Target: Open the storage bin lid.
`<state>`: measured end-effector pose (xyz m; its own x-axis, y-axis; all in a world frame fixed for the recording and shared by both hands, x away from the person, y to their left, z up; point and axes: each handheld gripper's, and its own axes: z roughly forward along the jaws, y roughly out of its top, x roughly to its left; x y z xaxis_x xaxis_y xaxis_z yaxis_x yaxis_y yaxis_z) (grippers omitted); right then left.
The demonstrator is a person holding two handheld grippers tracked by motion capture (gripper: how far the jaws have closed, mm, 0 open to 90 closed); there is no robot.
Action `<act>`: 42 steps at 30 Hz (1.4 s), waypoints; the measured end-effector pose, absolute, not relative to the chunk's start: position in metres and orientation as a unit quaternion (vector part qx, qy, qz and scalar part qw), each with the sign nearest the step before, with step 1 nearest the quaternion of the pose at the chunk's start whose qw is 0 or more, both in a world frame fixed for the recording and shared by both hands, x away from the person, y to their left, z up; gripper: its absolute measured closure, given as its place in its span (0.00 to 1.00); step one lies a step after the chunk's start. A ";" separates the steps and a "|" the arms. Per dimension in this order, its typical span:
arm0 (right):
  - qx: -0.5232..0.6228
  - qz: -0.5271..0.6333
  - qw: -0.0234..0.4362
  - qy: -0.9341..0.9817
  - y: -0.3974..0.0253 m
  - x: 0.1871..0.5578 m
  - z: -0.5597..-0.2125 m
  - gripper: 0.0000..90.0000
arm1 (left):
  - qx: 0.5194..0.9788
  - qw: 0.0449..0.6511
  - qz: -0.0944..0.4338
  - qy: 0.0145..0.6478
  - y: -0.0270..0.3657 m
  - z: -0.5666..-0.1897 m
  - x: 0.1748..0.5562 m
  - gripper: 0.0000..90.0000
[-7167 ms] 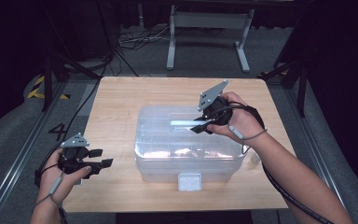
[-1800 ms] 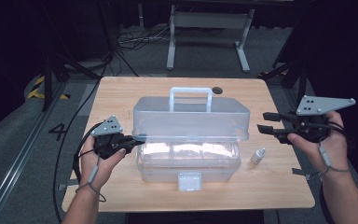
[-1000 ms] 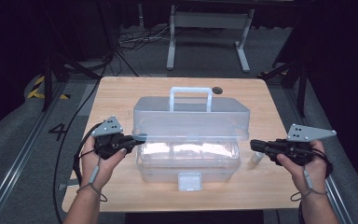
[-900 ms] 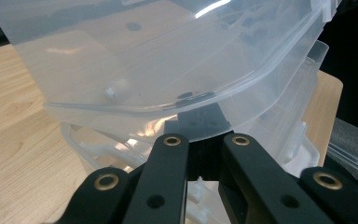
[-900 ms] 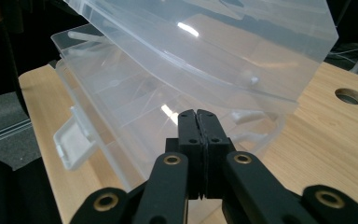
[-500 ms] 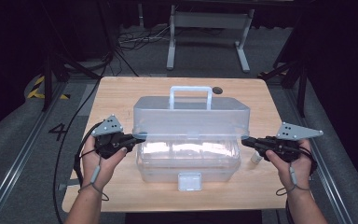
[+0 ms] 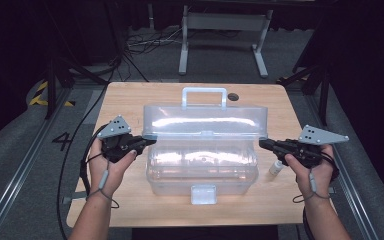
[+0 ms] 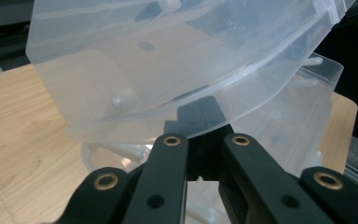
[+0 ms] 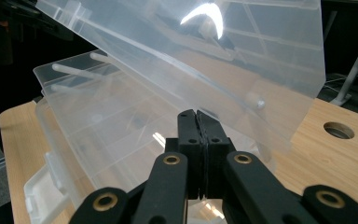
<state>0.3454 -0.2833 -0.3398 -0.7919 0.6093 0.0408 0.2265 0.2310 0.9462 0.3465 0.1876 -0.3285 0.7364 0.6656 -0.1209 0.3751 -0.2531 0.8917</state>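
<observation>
Front edge of the wooden desk (image 7: 130, 107): a clear plastic storage box (image 7: 202, 170) sits at the centre, white front latch (image 7: 203, 194) hanging toward the person. Contents show as pale blurred shapes through the walls; cannot tell what they are.

Hinged lid (image 7: 205, 121) stands raised and tilted back over the box, its white carry handle (image 7: 204, 95) uppermost at the far side.

Left gripper (image 7: 147, 141): at the lid's left end. In the left gripper view the fingers (image 8: 168, 154) are a narrow gap apart, pinching the lid's lower rim between them.

Right gripper (image 7: 263, 144): at the lid's right end. In the right gripper view the fingers (image 9: 189, 140) are pressed together, tips just beside the lid's lower corner; contact cannot be told.

A small white bottle (image 7: 275, 167) stands on the desk just right of the box, below the right gripper.

Far edge of the desk: a round hole (image 7: 233, 96) beside the handle.
</observation>
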 end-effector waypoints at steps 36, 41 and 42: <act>0.299 0.531 0.295 0.736 -0.270 0.365 -0.326 0.48 | 0.767 0.510 0.158 0.356 0.183 -0.302 0.375 0.99; 0.299 0.522 0.307 0.737 -0.265 0.374 -0.317 0.48 | 0.768 0.510 0.156 0.355 0.184 -0.302 0.376 0.99; 0.300 0.521 0.309 0.737 -0.265 0.375 -0.316 0.48 | 0.769 0.508 0.156 0.355 0.184 -0.302 0.376 0.99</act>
<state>0.3753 -0.2646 -0.3155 -0.6292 0.7638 -0.1440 0.1193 0.2779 0.9532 0.3756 0.1839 -0.3015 0.6997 0.7043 -0.1202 0.3871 -0.2323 0.8923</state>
